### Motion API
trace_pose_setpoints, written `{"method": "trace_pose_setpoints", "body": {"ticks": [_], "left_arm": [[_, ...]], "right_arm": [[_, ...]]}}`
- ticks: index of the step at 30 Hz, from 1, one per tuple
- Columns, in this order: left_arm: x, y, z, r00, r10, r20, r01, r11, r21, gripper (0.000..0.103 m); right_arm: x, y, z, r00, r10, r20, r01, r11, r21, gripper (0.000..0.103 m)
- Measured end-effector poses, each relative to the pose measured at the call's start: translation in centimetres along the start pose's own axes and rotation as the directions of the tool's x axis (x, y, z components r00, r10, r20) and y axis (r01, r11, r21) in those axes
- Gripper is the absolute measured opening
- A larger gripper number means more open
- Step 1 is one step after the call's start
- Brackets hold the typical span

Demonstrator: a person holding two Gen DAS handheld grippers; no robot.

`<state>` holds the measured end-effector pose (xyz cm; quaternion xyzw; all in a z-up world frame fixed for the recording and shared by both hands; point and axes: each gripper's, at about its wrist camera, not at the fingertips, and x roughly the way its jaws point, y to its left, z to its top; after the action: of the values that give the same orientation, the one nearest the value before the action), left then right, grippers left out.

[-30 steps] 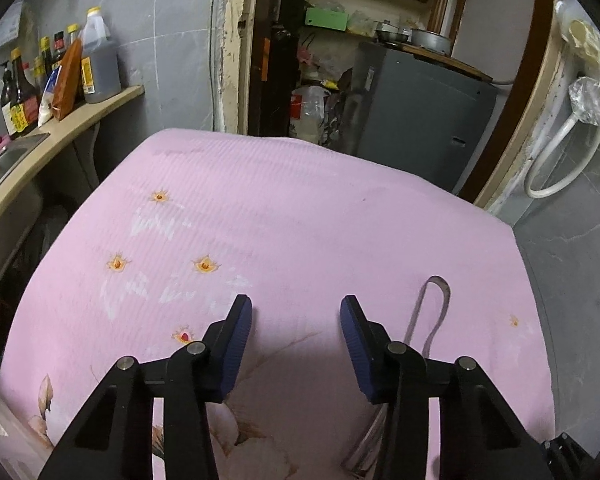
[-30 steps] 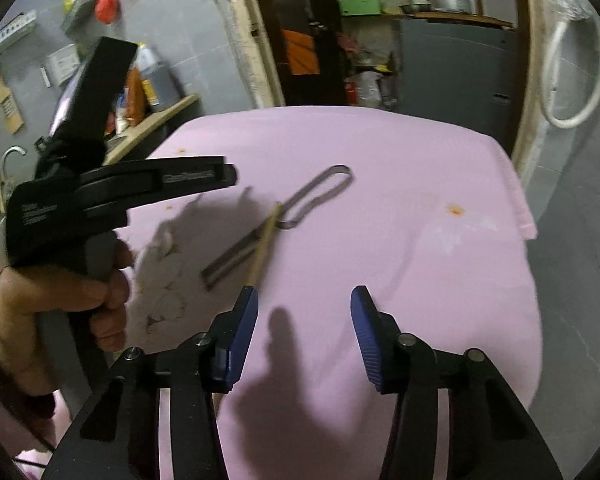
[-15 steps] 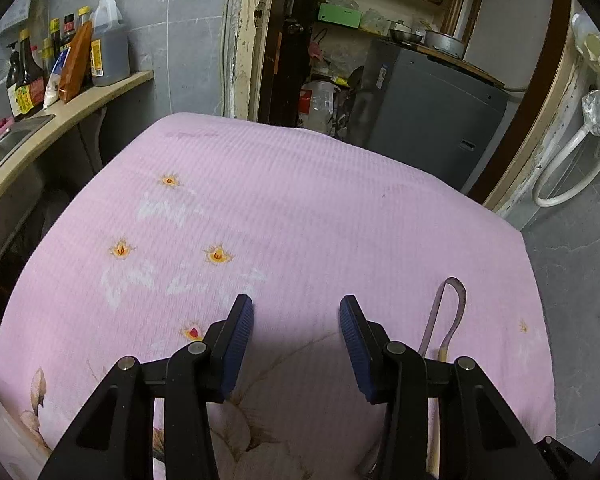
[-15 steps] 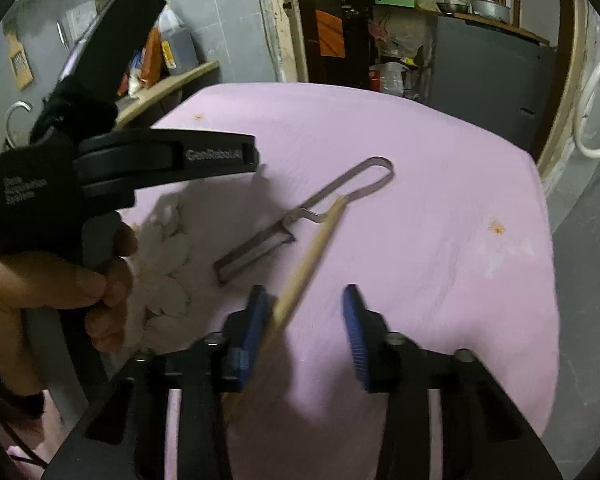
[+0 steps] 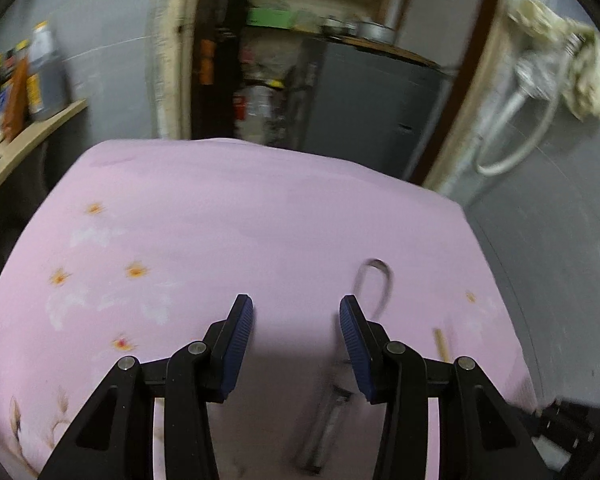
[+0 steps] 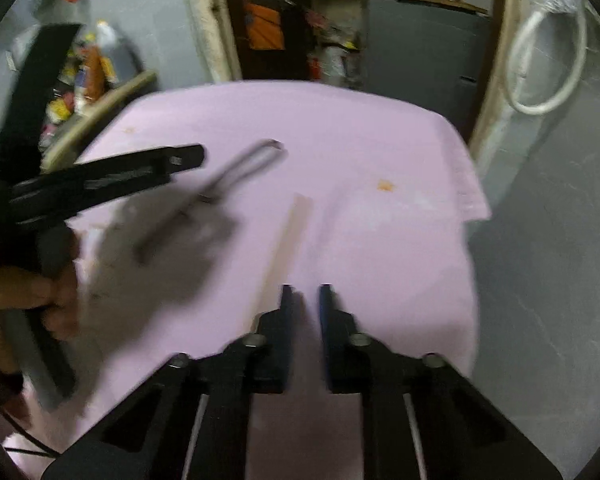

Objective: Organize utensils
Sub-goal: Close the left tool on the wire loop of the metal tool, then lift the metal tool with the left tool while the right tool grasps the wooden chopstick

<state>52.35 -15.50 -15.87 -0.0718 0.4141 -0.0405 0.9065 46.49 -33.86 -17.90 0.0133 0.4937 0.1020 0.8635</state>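
Observation:
A metal peeler (image 6: 216,192) with a loop handle lies on the pink cloth (image 6: 360,240); it also shows in the left wrist view (image 5: 374,292), just right of my left gripper (image 5: 296,332), which is open and empty above the cloth. A pale wooden chopstick (image 6: 288,236) lies on the cloth just left of my right gripper's left finger (image 6: 286,300); its tip shows in the left wrist view (image 5: 440,344). My right gripper (image 6: 306,292) has its jaws nearly together with a narrow empty gap. The view is blurred.
The cloth-covered table ends at the right above a grey floor (image 6: 540,280). A wooden shelf with bottles (image 5: 32,80) stands at the left. A dark cabinet (image 5: 372,112) and a doorway lie behind. The left gripper's body and hand (image 6: 60,200) fill the right view's left side.
My right gripper has narrowed its jaws and shifted right; the chopstick, between its fingers half a second ago, now lies outside its left finger. The left gripper tilted up a little.

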Motion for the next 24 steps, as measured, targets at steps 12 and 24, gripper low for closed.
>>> {"method": "trace_pose_setpoints", "body": {"ticks": [12,24], "left_arm": [[2.6,-2.4,1.0,0.994,-0.031,-0.109,0.048,0.986,0.158,0.043],[1.9,-1.3,0.5,0.985,-0.097,-0.141,0.112,0.988,0.102,0.019]], "right_arm": [[0.1,0.8,1.0,0.981,0.19,0.033,-0.191,0.982,0.009,0.006],[1.4,1.6,0.9,0.973,0.231,-0.029,-0.231,0.973,0.0,0.006]]}}
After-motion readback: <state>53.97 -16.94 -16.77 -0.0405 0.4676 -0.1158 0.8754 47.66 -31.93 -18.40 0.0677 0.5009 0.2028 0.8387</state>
